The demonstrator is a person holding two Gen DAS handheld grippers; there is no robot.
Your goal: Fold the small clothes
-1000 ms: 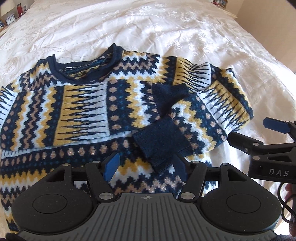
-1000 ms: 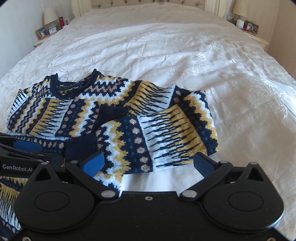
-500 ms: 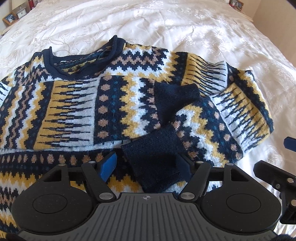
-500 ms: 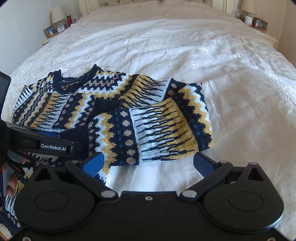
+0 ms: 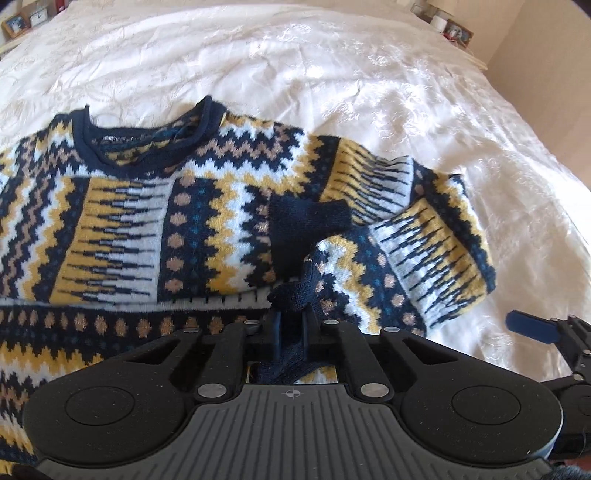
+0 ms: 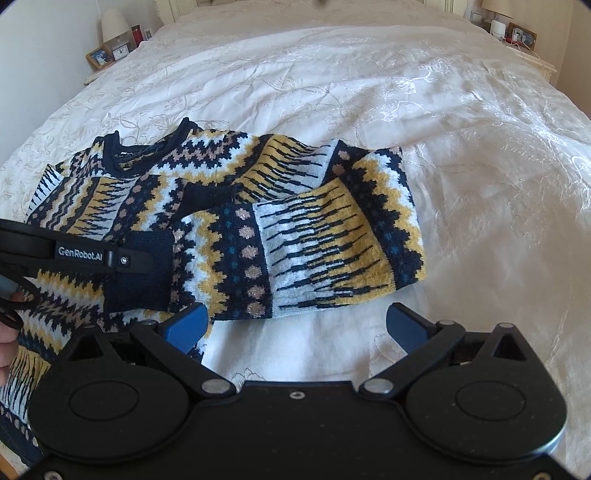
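Sweater [image 5: 207, 229]: one, its hem cut off below; your left gripper [image 5: 291, 332] pinches its navy cuff [image 5: 295, 295], right gripper [image 6: 295, 328] fingers spread, empty.

Wide bed [image 6: 369, 92] w/ white embroidered bedspread [image 5: 332, 74], floral stitching, creased, sunlit at right. Tufted cream headboard [image 6: 295, 3] at far end. Left nightstand [image 6: 96, 75]: white lamp [image 6: 115, 25], framed photo [image 6: 99, 57], small clock [image 6: 121, 53], red bottle [image 6: 137, 34]. Right nightstand [image 6: 543, 64]: lamp [image 6: 496, 9], framed photo [image 6: 521, 35]. Pale walls [image 6: 37, 55] both sides.
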